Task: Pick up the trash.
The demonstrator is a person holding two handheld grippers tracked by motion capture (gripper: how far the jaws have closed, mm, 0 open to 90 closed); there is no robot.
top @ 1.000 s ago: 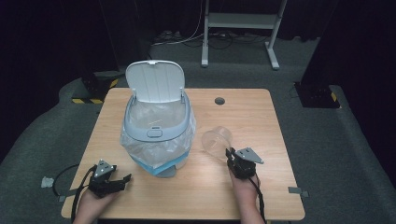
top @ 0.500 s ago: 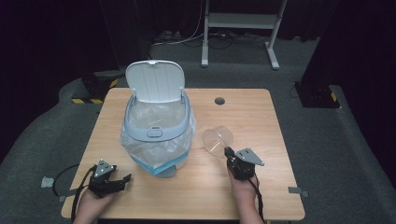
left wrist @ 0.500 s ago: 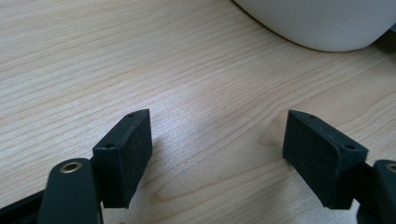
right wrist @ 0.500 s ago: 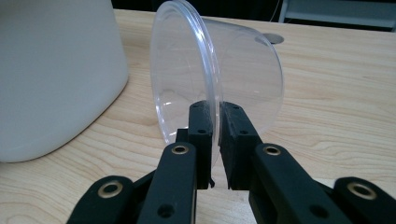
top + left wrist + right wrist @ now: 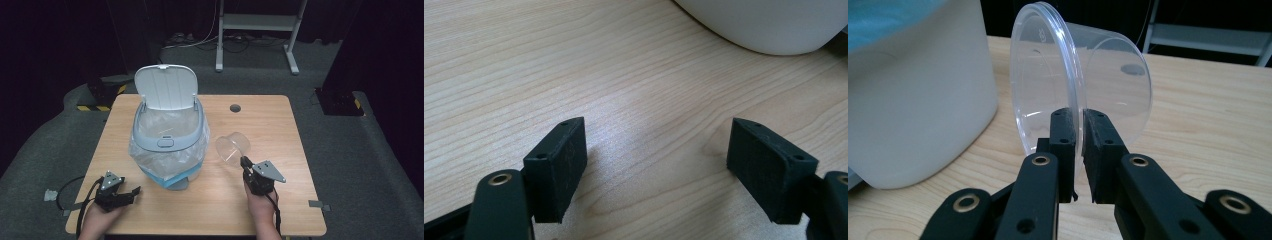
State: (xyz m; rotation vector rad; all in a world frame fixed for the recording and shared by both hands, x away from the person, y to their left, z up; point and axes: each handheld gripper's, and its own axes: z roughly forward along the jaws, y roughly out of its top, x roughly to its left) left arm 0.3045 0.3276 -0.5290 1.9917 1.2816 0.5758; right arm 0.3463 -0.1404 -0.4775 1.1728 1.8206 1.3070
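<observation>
work: i am moving a clear plastic cup (image 5: pixel 1083 90) toward the lidded bin (image 5: pixel 170 132) on the surface (image 5: pixel 280 125).
done so far: my right tool (image 5: pixel 1079 131) is clenched on the cup's rim, one jaw inside and one outside; its jaws have just been closing on that wall.
cup position: tipped on its side, mouth toward me, held just right of the bin at the middle of the surface.
bin: lid (image 5: pixel 166 88) stands up at the far side, clear liner bag showing, mouth free to receive.
left tool (image 5: pixel 656 165): released, jaws wide, nothing between them, low over the near left surface beside the bin's base.
left to do: i judge the carry over the bin and the drop remain.
</observation>
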